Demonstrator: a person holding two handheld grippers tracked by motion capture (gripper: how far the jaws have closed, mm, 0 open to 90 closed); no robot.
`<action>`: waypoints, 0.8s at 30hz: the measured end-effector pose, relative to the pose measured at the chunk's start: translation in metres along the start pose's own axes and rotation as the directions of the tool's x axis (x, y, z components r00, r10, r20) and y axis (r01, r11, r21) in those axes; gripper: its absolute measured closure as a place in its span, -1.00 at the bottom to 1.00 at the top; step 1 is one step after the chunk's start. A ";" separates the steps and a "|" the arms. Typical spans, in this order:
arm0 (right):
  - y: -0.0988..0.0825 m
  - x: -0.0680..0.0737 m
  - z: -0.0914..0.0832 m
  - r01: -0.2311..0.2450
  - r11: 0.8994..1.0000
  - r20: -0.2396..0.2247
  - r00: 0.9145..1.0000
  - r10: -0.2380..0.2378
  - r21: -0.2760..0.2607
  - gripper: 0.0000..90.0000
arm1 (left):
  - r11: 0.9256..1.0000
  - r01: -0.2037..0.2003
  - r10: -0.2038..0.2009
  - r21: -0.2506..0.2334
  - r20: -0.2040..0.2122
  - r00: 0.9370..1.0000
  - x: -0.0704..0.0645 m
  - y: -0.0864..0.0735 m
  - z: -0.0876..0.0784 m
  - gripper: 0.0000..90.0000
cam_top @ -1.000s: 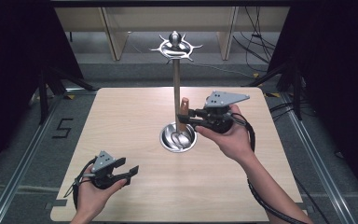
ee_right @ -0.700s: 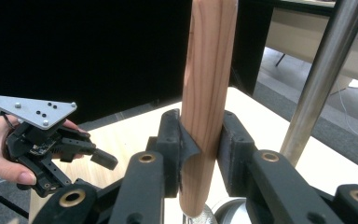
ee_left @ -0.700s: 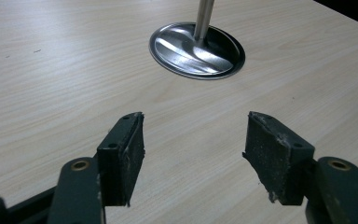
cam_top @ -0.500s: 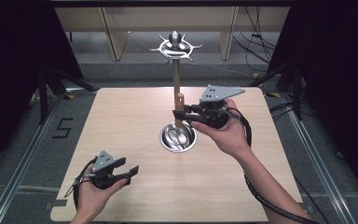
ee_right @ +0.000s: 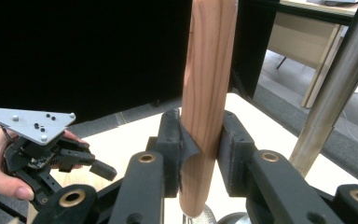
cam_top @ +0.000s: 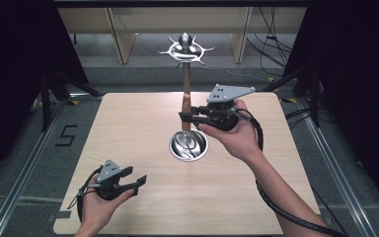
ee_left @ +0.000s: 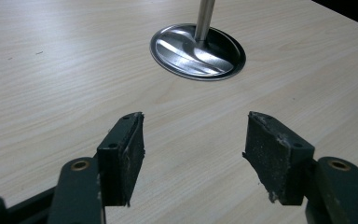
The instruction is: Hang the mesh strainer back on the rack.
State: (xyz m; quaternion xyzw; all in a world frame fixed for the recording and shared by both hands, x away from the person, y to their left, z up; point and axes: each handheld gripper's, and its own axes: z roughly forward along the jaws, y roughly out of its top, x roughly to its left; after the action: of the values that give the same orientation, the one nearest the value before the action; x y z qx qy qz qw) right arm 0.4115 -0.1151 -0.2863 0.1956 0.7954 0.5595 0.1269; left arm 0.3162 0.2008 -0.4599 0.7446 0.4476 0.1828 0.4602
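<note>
My right gripper (cam_top: 189,116) is clamped on a wooden stick (cam_top: 185,111), which I see held upright above the metal stand's round base (cam_top: 189,145). In the right gripper view the stick (ee_right: 207,102) runs up between the two black jaws, pinched at its lower part, with its bottom end hanging just below the pads and a bit of shiny metal right under it. The stand's pole (ee_right: 338,84) rises just to the right of the stick in that view, close beside it but apart from it. From the high view the stick sits against the line of the pole (cam_top: 187,79), so I cannot tell there whether they touch. The pole ends in a spiked metal crown (cam_top: 186,49) well above the table.

The base rests on the table (cam_top: 128,128) near its middle. My right hand (cam_top: 237,133) comes in from the right of the stand, holding the gripper at about the height of the pole's lower half.

My left gripper (cam_top: 128,182) is spread wide and carries nothing. It lies low over the table, well apart from the base, toward my near left corner. In the left gripper view its jaws point across bare wood at the base (ee_left: 197,45), with the foot of the pole (ee_left: 204,19) planted in the dish.
</note>
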 end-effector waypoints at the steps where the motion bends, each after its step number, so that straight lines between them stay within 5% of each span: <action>1: 0.000 0.000 0.000 -0.002 1.000 0.000 1.000 0.002 -0.004 0.64 | 1.000 0.000 0.000 0.000 0.000 1.000 0.000 0.000 0.000 -0.19; 24: 0.013 0.000 0.009 -0.006 1.000 0.002 1.000 0.006 -0.012 0.64 | 1.000 -0.001 0.001 -0.008 0.001 1.000 0.000 0.000 0.000 -0.19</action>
State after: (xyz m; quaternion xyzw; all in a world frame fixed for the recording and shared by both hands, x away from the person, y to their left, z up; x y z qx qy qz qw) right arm 0.4175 -0.1035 -0.2776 0.1977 0.7914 0.5643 0.1272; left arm 0.3162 0.2009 -0.4597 0.7431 0.4462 0.1844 0.4634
